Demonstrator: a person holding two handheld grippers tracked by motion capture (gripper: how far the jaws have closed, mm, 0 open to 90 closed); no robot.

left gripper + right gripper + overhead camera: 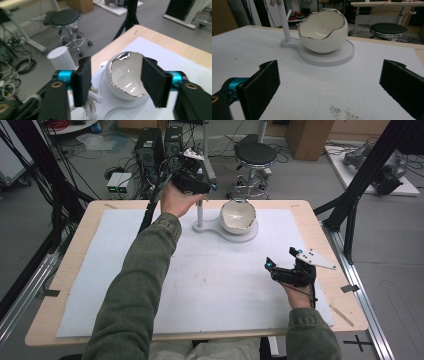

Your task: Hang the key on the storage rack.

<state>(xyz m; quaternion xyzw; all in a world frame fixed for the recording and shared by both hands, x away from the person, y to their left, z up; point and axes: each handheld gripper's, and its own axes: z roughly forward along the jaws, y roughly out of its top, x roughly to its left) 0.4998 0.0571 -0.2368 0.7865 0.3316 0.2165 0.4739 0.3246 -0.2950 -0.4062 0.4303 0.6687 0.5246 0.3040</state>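
While the high view shows your left gripper [192,175] raised above the stand's post [200,215], its own view shows the fingers [82,80] apart, empty, framing the bowl [126,75] below. Your right gripper [280,265] rests open on the tabletop [90,220], well apart from the bowl.

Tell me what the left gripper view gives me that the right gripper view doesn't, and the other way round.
Left gripper view alone: it looks down from above on the white post top, with the left gripper open and nothing between its pads.

Right gripper view alone: a low side look across the white mat, the round base under the bowl, and the right gripper open wide and holding nothing.

Both: the egg-shaped bowl with its jagged silver rim and the black stool.
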